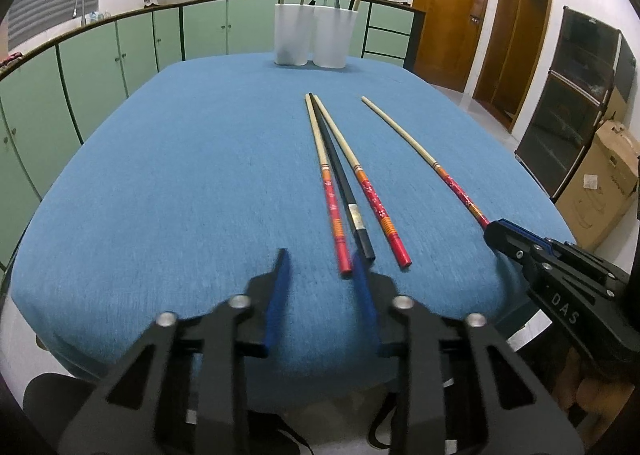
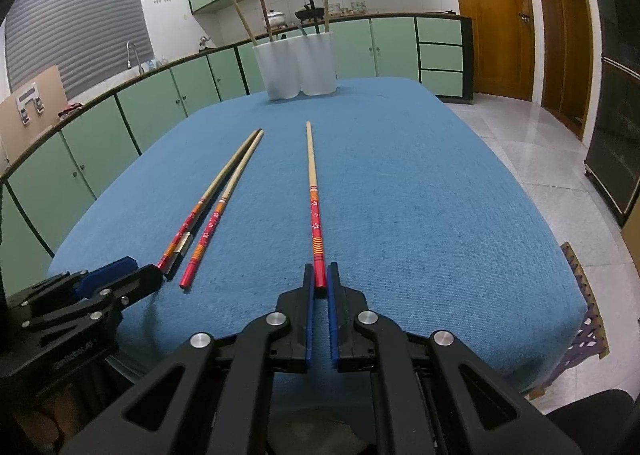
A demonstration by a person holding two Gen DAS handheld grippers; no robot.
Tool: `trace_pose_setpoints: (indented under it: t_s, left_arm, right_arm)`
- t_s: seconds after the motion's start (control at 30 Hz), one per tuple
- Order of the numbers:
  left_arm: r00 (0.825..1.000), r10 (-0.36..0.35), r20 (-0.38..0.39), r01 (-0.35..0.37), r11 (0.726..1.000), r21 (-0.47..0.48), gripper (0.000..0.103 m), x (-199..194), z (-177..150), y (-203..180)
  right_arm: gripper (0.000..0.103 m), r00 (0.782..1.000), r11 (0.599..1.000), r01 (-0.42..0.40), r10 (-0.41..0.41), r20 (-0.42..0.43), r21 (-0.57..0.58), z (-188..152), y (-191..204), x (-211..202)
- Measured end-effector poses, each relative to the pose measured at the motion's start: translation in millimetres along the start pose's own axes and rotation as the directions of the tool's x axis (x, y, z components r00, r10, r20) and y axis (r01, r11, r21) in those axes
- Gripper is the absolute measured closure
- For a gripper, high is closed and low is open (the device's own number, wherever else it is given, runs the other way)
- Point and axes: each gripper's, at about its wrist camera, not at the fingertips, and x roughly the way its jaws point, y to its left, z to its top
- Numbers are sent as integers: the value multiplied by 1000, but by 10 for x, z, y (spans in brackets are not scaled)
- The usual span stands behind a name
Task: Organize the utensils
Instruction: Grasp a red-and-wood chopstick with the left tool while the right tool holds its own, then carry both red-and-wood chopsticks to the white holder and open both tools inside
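Several chopsticks lie on the blue tablecloth (image 1: pixel 180 175). A cluster of two red-handled chopsticks (image 1: pixel 332 195) and one black chopstick (image 1: pixel 344 191) lies just ahead of my open, empty left gripper (image 1: pixel 320 261). A single red-handled chopstick (image 2: pixel 314 199) lies apart to the right; my right gripper (image 2: pixel 320 275) is shut on its red end, low at the cloth. Two white holders (image 1: pixel 310 35) stand at the table's far edge with several chopsticks upright in them. The right gripper also shows in the left wrist view (image 1: pixel 496 233).
Green kitchen cabinets (image 1: pixel 100 67) curve behind the table on the left. Wooden doors (image 1: pixel 452 7) and a dark cabinet (image 1: pixel 576 95) stand to the right, with a cardboard box (image 1: pixel 600 183) near the table's right edge. A purple stool (image 2: pixel 588 331) sits beside the table.
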Motion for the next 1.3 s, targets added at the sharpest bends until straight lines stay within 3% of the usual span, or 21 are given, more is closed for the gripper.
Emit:
trace_pose_setpoints:
  t_s: [0.03,0.13,0.47,0.77,1.17,1.3]
  left_arm:
    - [1000,6,2,-6,1000,-2,91,-3,5,10]
    - [1000,28,4,-27,999,-29,98,-1,12,112]
    - [997,75,13,-74,996,-52,94,-9,44,227]
    - [1000,6,9,-5,999,-37,98,-5,32,161]
    - [1000,-7,10,8,999,-50,98,-8,51,182]
    - [999,-14,38,16,997,-69,98,-167,120,221]
  right_arm:
    - [97,1000,1000,-1,1,0,1,-2,-1,-1]
    - [97,1000,1000,-2,2,0,2,-7,-6,-5]
    - [97,1000,1000,6,-6,2,-11,-11,-5,0]
    - [95,1000,998,-8,8,2,-58,-45,112,-15]
    - [97,1000,998,-5,5,3,-60,-9,113,-30]
    - [97,998,999,-18,20,55,-41,117,99,-247]
